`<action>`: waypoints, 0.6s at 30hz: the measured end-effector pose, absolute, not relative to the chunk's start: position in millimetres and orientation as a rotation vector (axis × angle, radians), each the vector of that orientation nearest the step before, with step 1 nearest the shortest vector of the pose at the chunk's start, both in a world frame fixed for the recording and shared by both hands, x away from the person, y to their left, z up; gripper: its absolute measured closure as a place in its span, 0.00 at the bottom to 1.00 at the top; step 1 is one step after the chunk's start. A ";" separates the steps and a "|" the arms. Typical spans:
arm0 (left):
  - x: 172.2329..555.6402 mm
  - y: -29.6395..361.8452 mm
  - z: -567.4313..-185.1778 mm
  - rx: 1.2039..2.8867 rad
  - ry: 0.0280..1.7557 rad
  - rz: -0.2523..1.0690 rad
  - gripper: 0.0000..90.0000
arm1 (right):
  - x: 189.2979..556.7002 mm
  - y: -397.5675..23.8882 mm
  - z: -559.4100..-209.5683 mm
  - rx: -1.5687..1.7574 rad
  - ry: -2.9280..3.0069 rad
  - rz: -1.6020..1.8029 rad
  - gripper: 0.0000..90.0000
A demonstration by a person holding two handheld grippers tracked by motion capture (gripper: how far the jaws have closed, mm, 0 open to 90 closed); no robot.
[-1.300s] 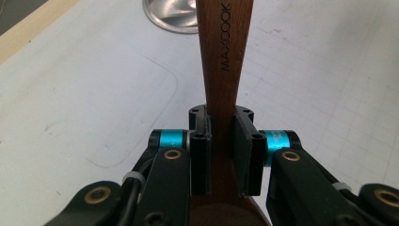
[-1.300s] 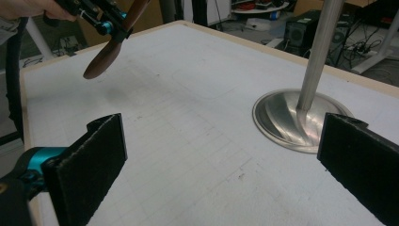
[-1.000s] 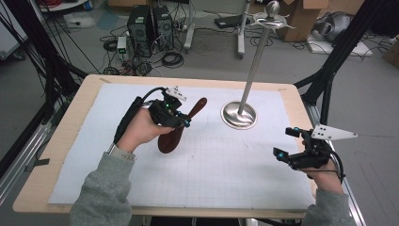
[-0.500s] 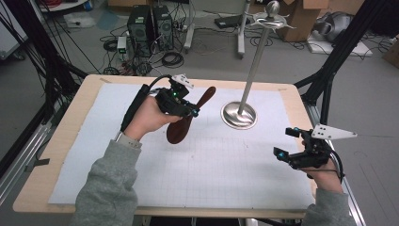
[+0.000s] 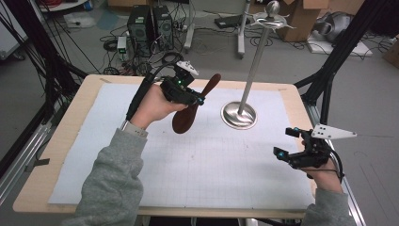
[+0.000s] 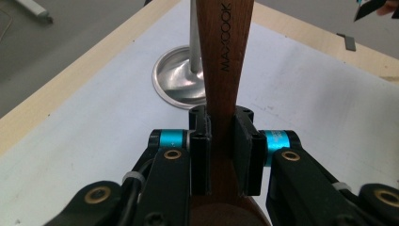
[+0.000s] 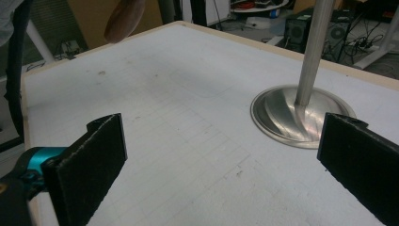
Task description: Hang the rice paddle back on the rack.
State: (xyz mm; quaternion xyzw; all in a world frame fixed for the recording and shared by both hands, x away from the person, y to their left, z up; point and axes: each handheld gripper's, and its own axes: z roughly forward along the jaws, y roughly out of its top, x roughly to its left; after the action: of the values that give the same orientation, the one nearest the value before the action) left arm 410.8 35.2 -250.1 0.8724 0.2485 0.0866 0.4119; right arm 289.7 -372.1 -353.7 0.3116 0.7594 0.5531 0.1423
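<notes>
Position of the left gripper (image 5: 200,100) has changed since the earlier high-view pictures: it now stands higher and closer to the table's far edge, and the wooden spatula (image 5: 188,115) it carries has gone up with it, clear of the white gridded mat (image 5: 188,160). The blade hangs low toward the mat and the handle points up toward the metal stand (image 5: 240,114) (the stand itself has not shifted). The right gripper (image 5: 288,143) is where it was, near the table's right edge toward the near right corner.

Grip, left: the jaws are clamped on the spatula's neck, with a pad pressed against each side of the wood, as the left gripper view (image 6: 221,155) shows plainly. Grip, right: jaws spread wide with nothing between them, per the right gripper view (image 7: 226,155), where the stand's round base (image 7: 301,115) lies just ahead on the mat.

Markings: the spatula handle (image 6: 225,42) bears the word "MAXCOOK", reading lengthwise along the wood. No other legible writing was found.
</notes>
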 end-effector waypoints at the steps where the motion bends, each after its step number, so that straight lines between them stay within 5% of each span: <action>1: 410.8 35.2 -250.1 2.195 0.625 0.218 0.87 | 290.1 -371.1 -353.8 0.894 2.192 1.596 0.00; 18: 426.0 13.2 -214.7 2.198 0.602 0.253 0.87 | 291.2 -375.6 -353.1 0.893 2.169 1.628 0.00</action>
State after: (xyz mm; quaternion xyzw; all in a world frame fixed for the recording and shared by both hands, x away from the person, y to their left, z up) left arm 426.0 13.2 -214.7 0.8736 0.2394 0.1006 0.4116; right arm 291.2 -375.6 -353.1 0.3096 0.7518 0.5643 0.1429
